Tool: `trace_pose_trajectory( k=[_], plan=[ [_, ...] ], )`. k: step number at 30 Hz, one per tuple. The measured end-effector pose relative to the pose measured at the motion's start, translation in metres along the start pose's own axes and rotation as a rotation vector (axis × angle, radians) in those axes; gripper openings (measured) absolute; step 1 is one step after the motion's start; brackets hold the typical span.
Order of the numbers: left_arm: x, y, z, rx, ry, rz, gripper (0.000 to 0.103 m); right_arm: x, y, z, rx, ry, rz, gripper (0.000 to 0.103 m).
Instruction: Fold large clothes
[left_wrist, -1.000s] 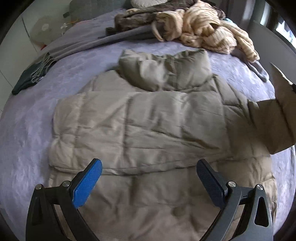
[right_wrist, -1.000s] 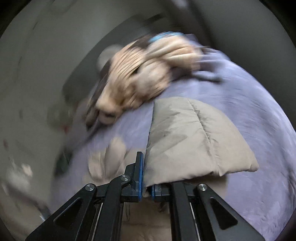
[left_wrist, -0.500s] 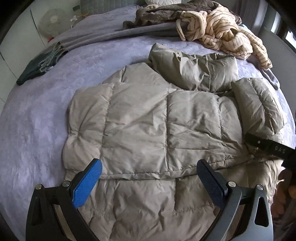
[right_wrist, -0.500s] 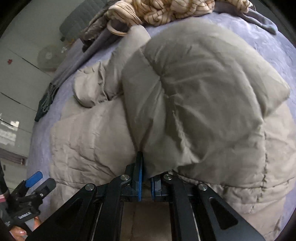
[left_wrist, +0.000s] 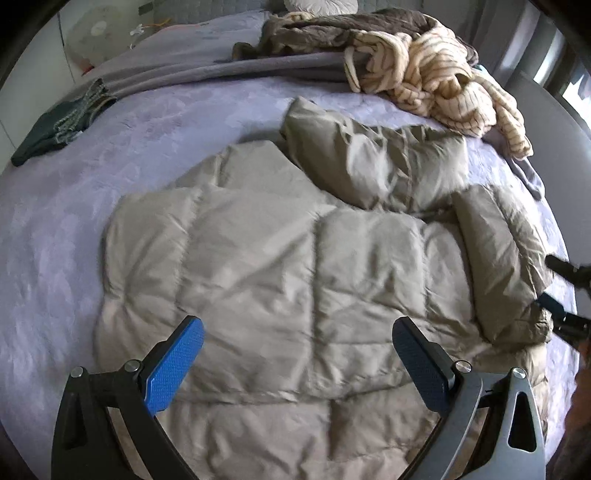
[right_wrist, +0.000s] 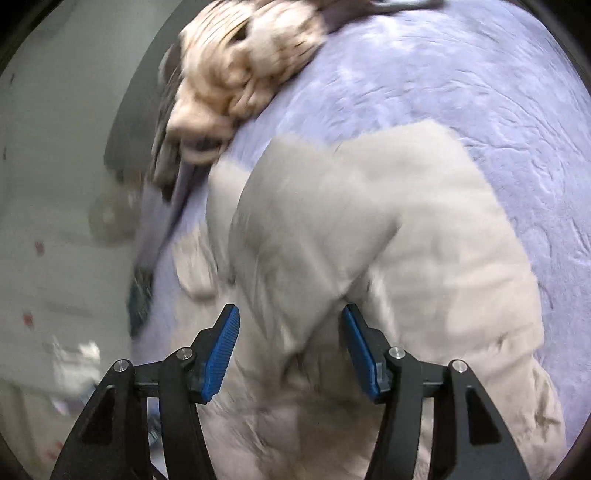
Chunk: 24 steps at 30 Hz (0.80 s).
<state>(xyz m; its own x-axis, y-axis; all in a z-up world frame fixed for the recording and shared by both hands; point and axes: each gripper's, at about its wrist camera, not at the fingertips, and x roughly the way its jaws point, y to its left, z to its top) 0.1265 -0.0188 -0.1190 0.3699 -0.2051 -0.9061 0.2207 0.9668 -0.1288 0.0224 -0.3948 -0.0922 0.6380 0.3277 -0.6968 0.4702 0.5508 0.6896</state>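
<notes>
A beige puffer jacket (left_wrist: 280, 280) lies spread on the lavender bedspread (left_wrist: 66, 229), its hood (left_wrist: 373, 166) bunched at the far end. Both sleeves lie folded in over its body; the right sleeve (left_wrist: 506, 258) rests along the right side. My left gripper (left_wrist: 295, 354) hovers open above the jacket's lower half with nothing between its fingers. My right gripper (right_wrist: 290, 350) is opening; the blurred sleeve (right_wrist: 332, 236) lies between the parted blue pads, which no longer press on it. In the left wrist view the right gripper (left_wrist: 565, 295) shows at the sleeve's cuff.
A cream striped garment (left_wrist: 436, 81) and a brown one (left_wrist: 332, 26) are heaped at the far end of the bed. Dark folded jeans (left_wrist: 62, 122) lie at the far left edge. A grey blanket (left_wrist: 207, 70) runs across the back. A white fan (left_wrist: 92, 33) stands beyond.
The right gripper carried the right sleeve down over the jacket and laid it there, then its jaws parted off the cuff. The left gripper shifted left, so the jacket sits further right in its view.
</notes>
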Motion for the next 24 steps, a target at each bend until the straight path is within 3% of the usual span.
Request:
trace_pose_trajectory(
  k=[1,2,3,4,8,14,19,20,21,23,24],
  plan=[
    [-0.002,0.005,0.002,0.002,-0.006,0.004,0.102,0.000,-0.002,0.005,0.030,-0.020,0.013,0.061],
    [-0.003,0.010,0.003,0.002,-0.010,0.003,0.102,0.000,-0.001,0.008,0.048,-0.046,0.023,0.048],
    [-0.005,0.017,0.004,-0.006,-0.012,-0.005,0.102,0.002,0.002,0.009,0.071,-0.058,0.001,0.019],
    [-0.006,0.022,0.005,-0.014,-0.011,-0.014,0.102,0.006,0.009,0.010,0.067,-0.064,-0.009,0.010],
    [-0.009,0.047,0.007,-0.076,-0.020,-0.055,0.102,0.018,0.059,0.002,-0.112,-0.059,-0.015,0.009],
    [-0.013,0.077,0.007,-0.211,-0.036,-0.207,0.102,0.065,0.144,-0.057,-0.529,0.078,-0.074,0.009],
    [-0.014,0.079,0.010,-0.243,-0.023,-0.334,0.102,0.112,0.165,-0.113,-0.695,0.220,-0.177,0.014],
    [-0.013,0.078,0.011,-0.248,-0.017,-0.374,0.102,0.116,0.164,-0.119,-0.707,0.241,-0.189,0.023],
    [-0.012,0.076,0.012,-0.254,-0.011,-0.400,0.102,0.122,0.162,-0.125,-0.717,0.271,-0.198,0.041],
    [-0.008,0.071,0.015,-0.273,0.006,-0.469,0.102,0.120,0.155,-0.135,-0.735,0.308,-0.190,0.064],
    [-0.005,0.067,0.017,-0.277,0.014,-0.490,0.102,0.117,0.155,-0.139,-0.749,0.311,-0.188,0.064]
  ],
)
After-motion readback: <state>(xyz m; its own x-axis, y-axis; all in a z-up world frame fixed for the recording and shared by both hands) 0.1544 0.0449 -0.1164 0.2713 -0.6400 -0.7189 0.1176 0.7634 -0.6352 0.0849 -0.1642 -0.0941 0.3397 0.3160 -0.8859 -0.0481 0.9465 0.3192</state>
